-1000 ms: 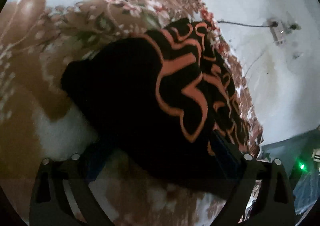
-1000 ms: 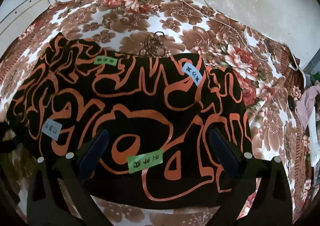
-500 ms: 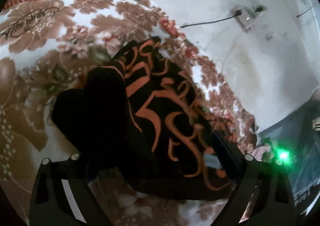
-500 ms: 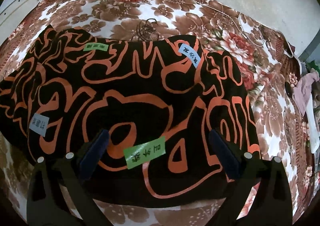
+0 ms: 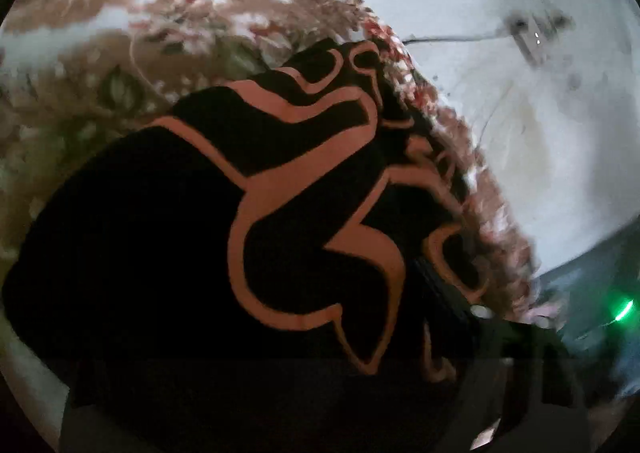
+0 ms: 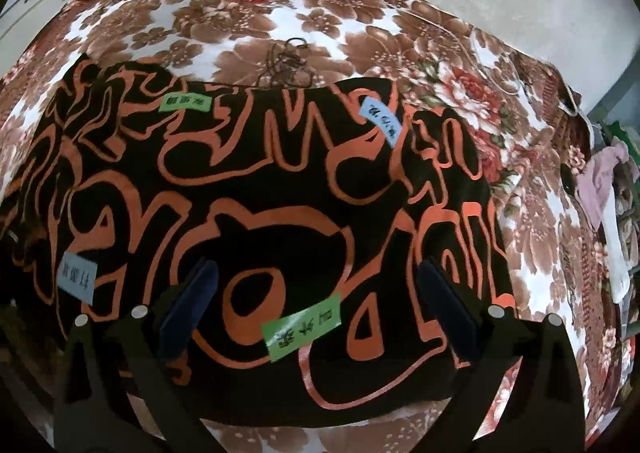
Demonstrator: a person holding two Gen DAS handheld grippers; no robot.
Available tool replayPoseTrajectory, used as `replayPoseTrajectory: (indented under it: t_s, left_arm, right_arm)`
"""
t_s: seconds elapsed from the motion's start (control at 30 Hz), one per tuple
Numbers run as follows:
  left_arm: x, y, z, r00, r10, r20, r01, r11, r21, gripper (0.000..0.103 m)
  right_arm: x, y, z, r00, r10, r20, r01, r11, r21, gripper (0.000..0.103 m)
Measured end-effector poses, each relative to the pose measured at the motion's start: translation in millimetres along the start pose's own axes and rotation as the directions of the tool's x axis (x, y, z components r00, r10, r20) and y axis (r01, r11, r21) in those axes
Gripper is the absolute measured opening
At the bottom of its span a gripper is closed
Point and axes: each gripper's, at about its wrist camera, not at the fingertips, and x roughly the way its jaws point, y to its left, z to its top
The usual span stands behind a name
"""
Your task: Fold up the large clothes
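A black garment with orange line patterns point(image 6: 256, 189) lies folded on a floral blanket point(image 6: 280, 21). It carries green and blue paper tags point(image 6: 302, 327). My right gripper point(image 6: 316, 297) is open and empty, hovering over the garment's near edge. In the left wrist view the same garment point(image 5: 248, 237) fills the frame very close up and covers most of my left gripper point(image 5: 280, 393). Only the right finger point(image 5: 444, 293) shows beside the cloth. Whether the left gripper holds the cloth is hidden.
A pale wall point(image 5: 520, 113) with a socket and cable point(image 5: 532, 37) stands behind the bed. A tangle of dark wire point(image 6: 288, 61) lies on the blanket past the garment. Pink and white clothes point(image 6: 604, 189) lie at the right edge.
The left gripper has moved in close to the garment, which now covers its left finger. The right gripper has stayed open over the near edge with little shift.
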Motion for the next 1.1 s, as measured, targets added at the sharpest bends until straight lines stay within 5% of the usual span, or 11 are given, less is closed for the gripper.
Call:
replayPoseTrajectory:
  t_s: [0.07, 0.13, 0.23, 0.33, 0.43, 0.53, 0.67, 0.83, 0.97, 1.1]
  left_arm:
    - [-2.0, -7.5, 7.1, 1.0, -0.012, -0.011, 0.011, 1.0, -0.017, 0.083]
    - [-8.2, -12.2, 17.0, 0.999, -0.05, 0.012, 0.051, 0.997, -0.054, 0.065]
    - [-8.4, -15.7, 22.5, 0.994, -0.099, 0.037, 0.101, 0.992, -0.077, 0.059]
    - [17.5, 4.0, 11.9, 0.997, -0.071, -0.019, 0.069, 0.991, -0.118, 0.034]
    - [20.2, 10.0, 9.7, 0.996, -0.076, -0.035, 0.071, 0.99, -0.124, 0.028]
    - [8.1, -8.9, 23.8, 0.996, -0.068, -0.049, 0.061, 0.989, -0.133, 0.018]
    - [-22.3, -73.0, 35.8, 0.999, -0.039, -0.003, 0.04, 0.999, 0.017, 0.016]
    - [-44.0, -134.3, 38.4, 0.999, -0.004, 0.046, 0.001, 0.997, 0.072, 0.016]
    - [-56.5, -172.3, 36.6, 0.997, 0.044, 0.067, -0.053, 0.988, 0.145, 0.016]
    - [-54.1, -239.8, 21.1, 0.991, 0.107, 0.081, -0.13, 0.917, 0.377, 0.016]
  right_arm:
    - [-0.2, 1.5, 1.5, 1.0, -0.003, -0.002, 0.003, 1.0, -0.012, 0.098]
    - [0.0, 9.1, 1.7, 1.0, -0.018, 0.012, 0.019, 0.997, -0.074, 0.098]
    - [1.9, 20.7, 1.0, 1.0, -0.002, 0.029, 0.006, 0.992, -0.128, 0.098]
    - [8.7, 30.0, 0.5, 0.999, 0.032, 0.007, -0.031, 0.991, -0.131, 0.098]
    - [36.0, 43.6, -10.7, 0.996, 0.012, -0.089, -0.029, 0.982, -0.188, 0.098]
    - [51.3, 41.2, -21.2, 0.994, 0.059, -0.088, -0.071, 0.988, -0.139, 0.098]
    - [54.8, 42.9, -25.5, 0.997, 0.07, -0.037, -0.075, 0.985, -0.157, 0.099]
    - [19.2, 28.9, -25.5, 0.999, 0.044, 0.02, -0.039, 0.979, -0.201, 0.098]
    - [17.4, 19.9, -41.5, 0.995, 0.097, -0.022, -0.1, 0.981, -0.167, 0.098]
    - [41.2, 18.2, -42.8, 0.986, 0.164, -0.017, -0.165, 0.983, -0.083, 0.099]
